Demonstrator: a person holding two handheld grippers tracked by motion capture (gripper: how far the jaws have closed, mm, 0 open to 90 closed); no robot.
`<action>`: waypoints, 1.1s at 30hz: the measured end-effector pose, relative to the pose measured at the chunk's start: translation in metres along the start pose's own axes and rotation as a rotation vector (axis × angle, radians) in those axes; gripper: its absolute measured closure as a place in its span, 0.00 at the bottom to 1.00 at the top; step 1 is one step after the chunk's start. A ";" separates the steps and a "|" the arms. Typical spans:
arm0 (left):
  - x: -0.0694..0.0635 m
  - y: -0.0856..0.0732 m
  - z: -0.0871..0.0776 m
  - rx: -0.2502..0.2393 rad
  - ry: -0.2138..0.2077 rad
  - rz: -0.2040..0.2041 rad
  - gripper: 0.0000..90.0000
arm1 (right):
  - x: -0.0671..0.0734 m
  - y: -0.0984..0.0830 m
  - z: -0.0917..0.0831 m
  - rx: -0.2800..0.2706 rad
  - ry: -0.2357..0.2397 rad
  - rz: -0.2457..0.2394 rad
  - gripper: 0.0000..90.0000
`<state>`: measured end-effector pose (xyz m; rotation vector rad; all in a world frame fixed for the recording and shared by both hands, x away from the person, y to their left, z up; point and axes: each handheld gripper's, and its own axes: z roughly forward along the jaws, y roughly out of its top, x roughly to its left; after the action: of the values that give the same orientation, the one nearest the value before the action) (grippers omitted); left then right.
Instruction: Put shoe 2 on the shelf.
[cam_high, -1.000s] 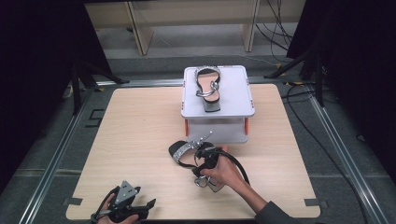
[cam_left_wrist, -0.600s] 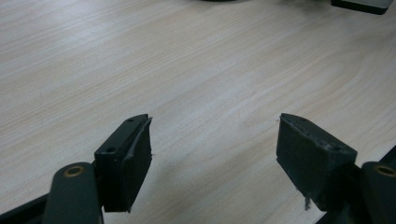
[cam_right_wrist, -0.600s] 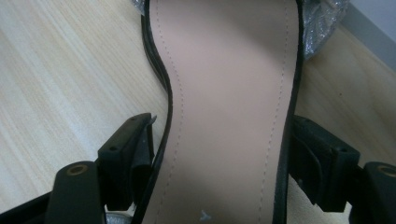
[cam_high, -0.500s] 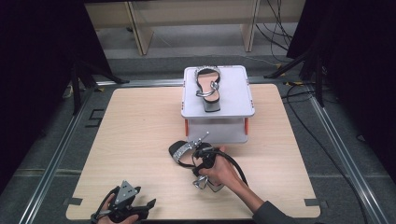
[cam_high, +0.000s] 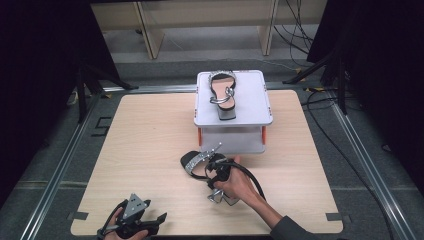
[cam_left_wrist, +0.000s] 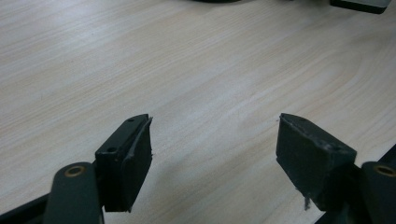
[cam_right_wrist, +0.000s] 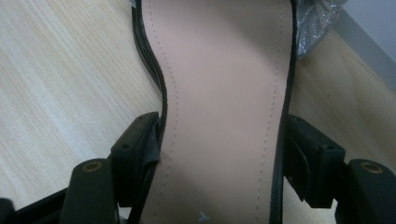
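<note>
The table (cam_high: 150, 145) lies under the wide, empty left gripper (cam_left_wrist: 215, 154). The sandal (cam_right_wrist: 224, 93) sits between the right gripper (cam_right_wrist: 224, 158) jaws, which have just been closing and now touch its edges. It could slip, because the sole is thin.

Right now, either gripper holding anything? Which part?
The right gripper has just been closing on the sandal, jaws on both edges of the sole at its narrow waist. The left gripper is open over bare table, holding nothing.
</note>
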<state>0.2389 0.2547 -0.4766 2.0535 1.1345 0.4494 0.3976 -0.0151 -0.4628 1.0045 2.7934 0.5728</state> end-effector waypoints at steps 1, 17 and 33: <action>0.001 0.000 0.000 0.008 0.006 0.010 0.30 | -0.001 0.000 0.000 0.000 0.002 -0.007 0.38; 0.000 0.000 -0.001 0.007 -0.001 0.017 0.30 | -0.008 -0.001 -0.001 -0.006 0.019 -0.057 0.41; 0.000 -0.001 -0.001 -0.011 -0.008 0.011 0.31 | -0.008 0.003 -0.012 -0.011 0.026 -0.065 0.47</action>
<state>0.2379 0.2556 -0.4766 2.0511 1.1143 0.4516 0.4030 -0.0219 -0.4507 0.9062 2.8305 0.5961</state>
